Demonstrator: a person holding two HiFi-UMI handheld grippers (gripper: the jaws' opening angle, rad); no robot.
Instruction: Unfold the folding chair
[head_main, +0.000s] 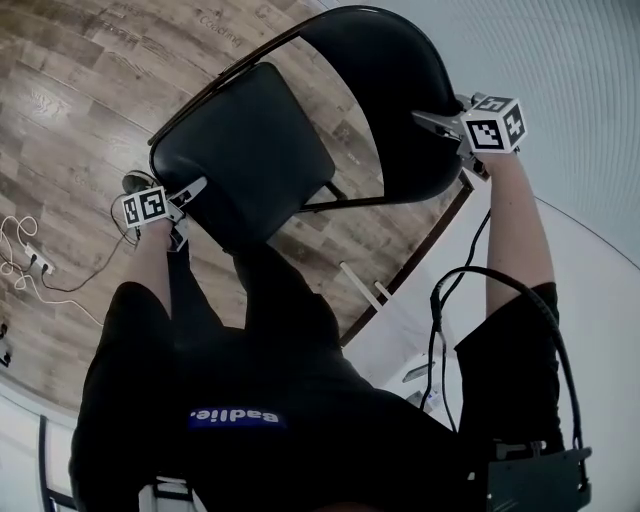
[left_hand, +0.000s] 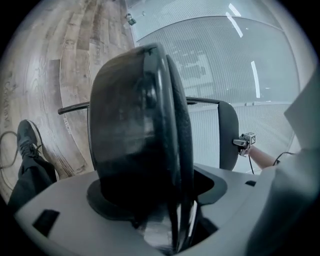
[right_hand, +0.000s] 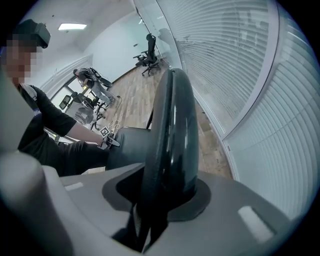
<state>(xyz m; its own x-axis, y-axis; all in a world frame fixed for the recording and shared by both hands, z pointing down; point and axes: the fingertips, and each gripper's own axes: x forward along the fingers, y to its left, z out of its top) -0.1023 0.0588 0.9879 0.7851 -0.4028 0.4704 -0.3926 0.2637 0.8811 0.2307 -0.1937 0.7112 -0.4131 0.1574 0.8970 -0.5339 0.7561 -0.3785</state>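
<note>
There is 1 folding chair (head_main: 250, 150), black, standing on a wood plank floor (head_main: 80, 100). It is held by 2 grippers, 1 in each of the person's hands. In the head view the padded seat (left_hand: 135, 145) lies at about 10 o'clock from the picture's middle. The curved backrest (head_main: 390, 100) is at about 1 o'clock. The 2 parts are spread apart and joined by thin dark frame tubes.

The left gripper (head_main: 192, 190) is at the seat's 7 o'clock edge. In the left gripper view the thick seat edge runs down between its jaws. The jaws stand wide around it, and a pale sliver shows beside the rim, so they bracket the edge rather than pinch it. In that same view the backrest stands apart at 3 o'clock.

The right gripper (head_main: 430, 122) is at the backrest's 3 o'clock edge. In the right gripper view the glossy backrest edge narrows into the slot between its jaws, which are closed part-way and clamped on that edge. The seat and the other gripper show beyond it at 9 o'clock.

1 dark shoe (head_main: 138, 183) rests on the floor just beside the left gripper, at its 10 o'clock. A loose tangle of white cables (head_main: 25, 255) lies on the planks at 9 o'clock, well apart from the chair. 1 black cable (head_main: 480, 275) loops down along the right arm. White slatted blinds (right_hand: 260, 100) fill the side from 1 to 4 o'clock. 1 office chair (right_hand: 149, 47) stands far back at 12 o'clock in the right gripper view.
</note>
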